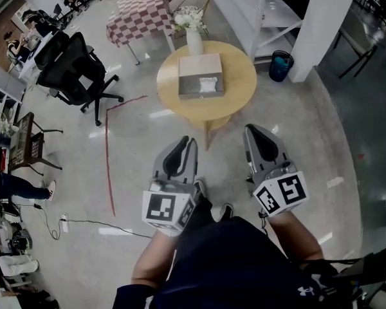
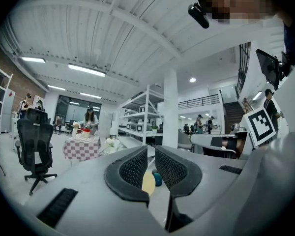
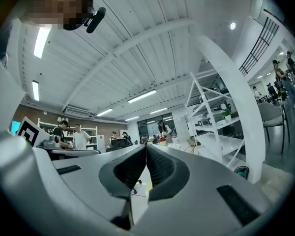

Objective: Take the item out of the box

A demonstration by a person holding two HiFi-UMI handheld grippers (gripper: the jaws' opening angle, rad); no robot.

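**Both grippers held back from the table, box not yet touched**

We hold both grippers low and close to our body, well apart from the round wooden table (image 1: 238, 76) ahead. The left gripper (image 1: 192, 141) has its jaws only narrowly apart, with nothing between them; in the left gripper view (image 2: 151, 149) we see a sliver of the table and a blue bin (image 2: 158, 179) through the slim gap. The right gripper (image 1: 251, 129) has its jaws closed tip to tip on nothing, as the right gripper view (image 3: 146, 145) shows.

The open box (image 1: 200, 64) lies near the middle of the table, and the white item (image 1: 208, 84) is inside it. We cannot tell what the item is. Just behind the box stands a white vase (image 1: 194, 42) with white flowers (image 1: 188, 19). On the floor to the left are a black office chair (image 1: 74, 69) and a red line (image 1: 108, 153).
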